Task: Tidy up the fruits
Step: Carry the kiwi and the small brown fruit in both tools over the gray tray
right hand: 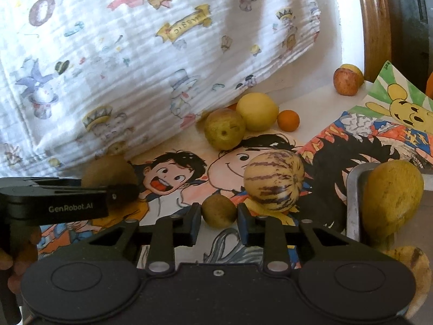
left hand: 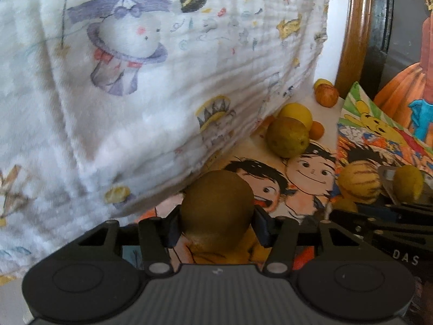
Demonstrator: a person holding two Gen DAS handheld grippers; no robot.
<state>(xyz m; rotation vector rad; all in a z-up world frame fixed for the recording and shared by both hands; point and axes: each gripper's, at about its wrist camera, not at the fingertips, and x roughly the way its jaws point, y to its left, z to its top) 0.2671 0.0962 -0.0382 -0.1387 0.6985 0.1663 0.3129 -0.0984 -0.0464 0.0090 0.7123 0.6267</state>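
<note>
My left gripper (left hand: 217,227) is shut on a round brown kiwi (left hand: 216,211), held just above the cartoon-printed table cover (left hand: 303,187). The right wrist view shows that kiwi (right hand: 108,170) from the side. My right gripper (right hand: 219,222) is shut on a small brown fruit (right hand: 219,211) low over the cover. A striped yellow melon (right hand: 273,181) sits just right of it. Farther back lie a green pear (right hand: 224,128), a yellow lemon (right hand: 258,111), a small orange (right hand: 289,120) and a red apple (right hand: 346,81).
A white printed cloth (left hand: 135,81) drapes over the left and back. A wooden chair frame (right hand: 376,27) rises at the back right. A metal holder (right hand: 351,203) at the right carries a yellow-green fruit (right hand: 392,197). A hand (right hand: 16,265) holds the left gripper.
</note>
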